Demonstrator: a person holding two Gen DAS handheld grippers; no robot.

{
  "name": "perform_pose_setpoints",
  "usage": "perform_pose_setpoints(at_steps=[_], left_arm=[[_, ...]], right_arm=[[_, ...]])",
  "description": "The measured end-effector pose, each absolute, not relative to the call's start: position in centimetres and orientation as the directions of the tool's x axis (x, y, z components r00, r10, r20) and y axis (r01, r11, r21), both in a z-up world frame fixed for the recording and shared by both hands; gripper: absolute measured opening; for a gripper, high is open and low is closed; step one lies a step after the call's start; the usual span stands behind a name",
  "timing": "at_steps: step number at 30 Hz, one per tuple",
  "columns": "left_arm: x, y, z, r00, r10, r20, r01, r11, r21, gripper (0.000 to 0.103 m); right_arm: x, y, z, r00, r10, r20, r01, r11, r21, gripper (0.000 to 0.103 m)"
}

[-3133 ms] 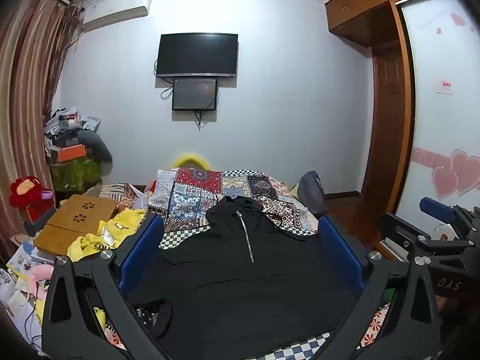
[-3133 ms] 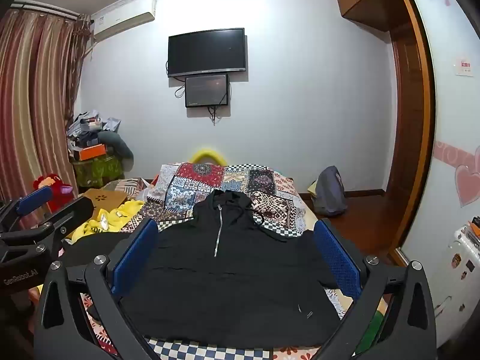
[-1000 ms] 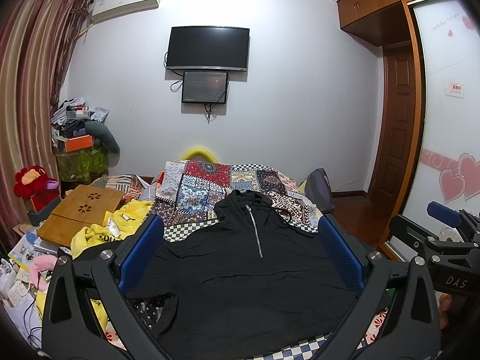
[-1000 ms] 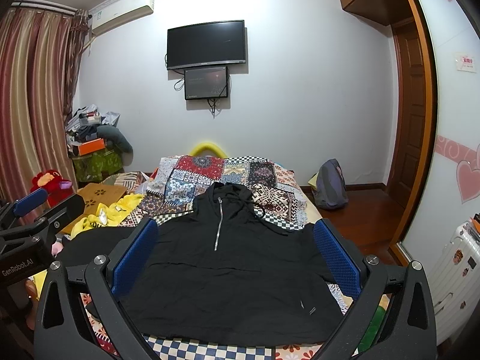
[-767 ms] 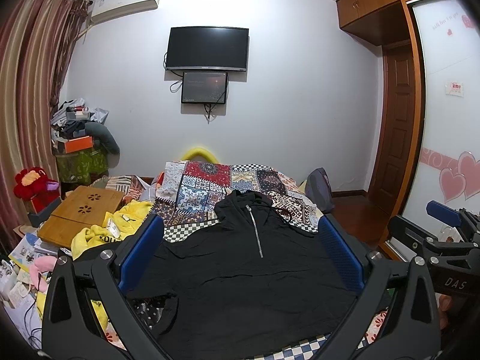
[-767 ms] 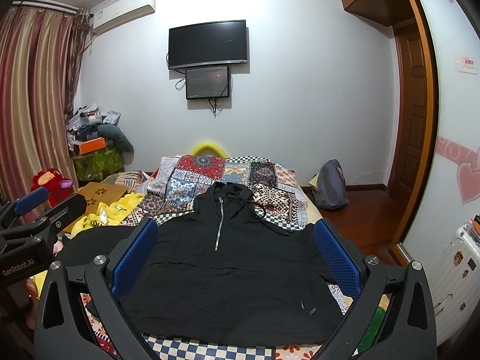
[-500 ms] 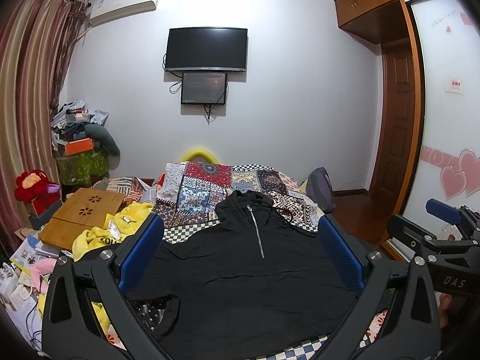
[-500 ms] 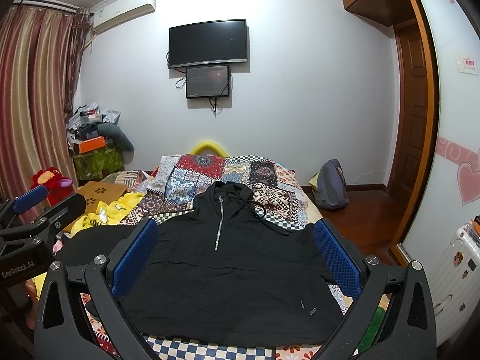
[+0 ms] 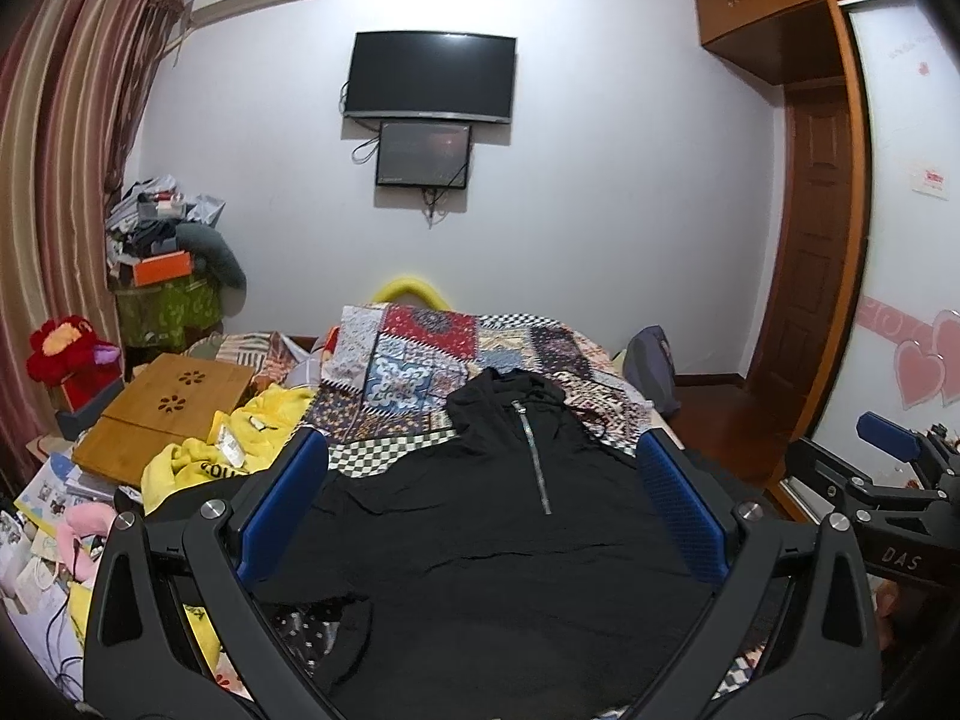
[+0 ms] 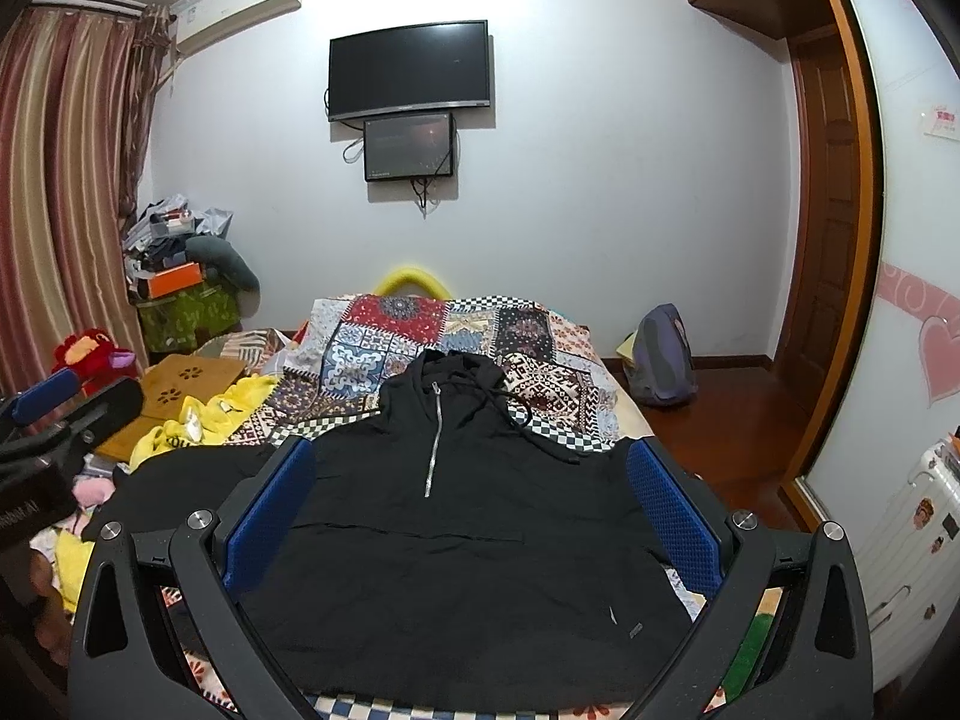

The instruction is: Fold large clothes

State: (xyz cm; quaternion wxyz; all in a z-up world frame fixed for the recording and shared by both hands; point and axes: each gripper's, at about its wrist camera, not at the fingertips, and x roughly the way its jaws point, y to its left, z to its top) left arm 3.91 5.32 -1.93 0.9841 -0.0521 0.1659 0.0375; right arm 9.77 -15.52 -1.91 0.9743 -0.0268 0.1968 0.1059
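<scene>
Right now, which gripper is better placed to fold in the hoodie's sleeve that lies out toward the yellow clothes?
Left. The left gripper hangs open nearer that spread sleeve of the black hoodie; the right gripper hangs open farther over.

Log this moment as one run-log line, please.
stage: pre-grasp | black hoodie flat on patchwork bedspread, zipper up | left gripper open | right gripper open | nothing held

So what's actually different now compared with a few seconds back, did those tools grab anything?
Nothing was grabbed or let go. Both the left tool and the right tool lifted and tipped up a little, so the wall TV sits lower in view than three seconds ago. Both stay open and empty above the black hoodie, which lies spread flat on the patchwork bedspread, unmoved. The yellow garment also stayed put.
</scene>
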Motion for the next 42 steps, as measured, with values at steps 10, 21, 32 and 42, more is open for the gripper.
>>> perform_pose_setpoints(at_steps=[10, 21, 32, 42], left_arm=[[7.3, 15.8, -5.0, 0.873, 0.25, -0.419, -0.342, 0.926, -0.161, 0.103], [7.5, 31.8, -14.8, 0.711, 0.205, -0.672, -0.54, 0.772, -0.335, 0.102], [4.4, 41.1, -26.3, 0.647, -0.049, -0.761, -0.647, 0.492, -0.582, 0.086], [4.3, 44.0, -30.8, 0.644, -0.08, -0.761, -0.688, 0.375, -0.621, 0.072]], right_arm=[[15.0, -14.5, -4.0, 0.845, 0.257, -0.469, -0.276, 0.961, 0.03, 0.103], [21.0, -11.8, -8.6, 0.771, 0.166, -0.615, -0.262, 0.963, -0.068, 0.103], [24.0, -10.1, -13.1, 0.665, 0.094, -0.741, -0.279, 0.951, -0.13, 0.103], [25.6, -9.6, -14.3, 0.621, 0.067, -0.781, -0.271, 0.953, -0.134, 0.103]])
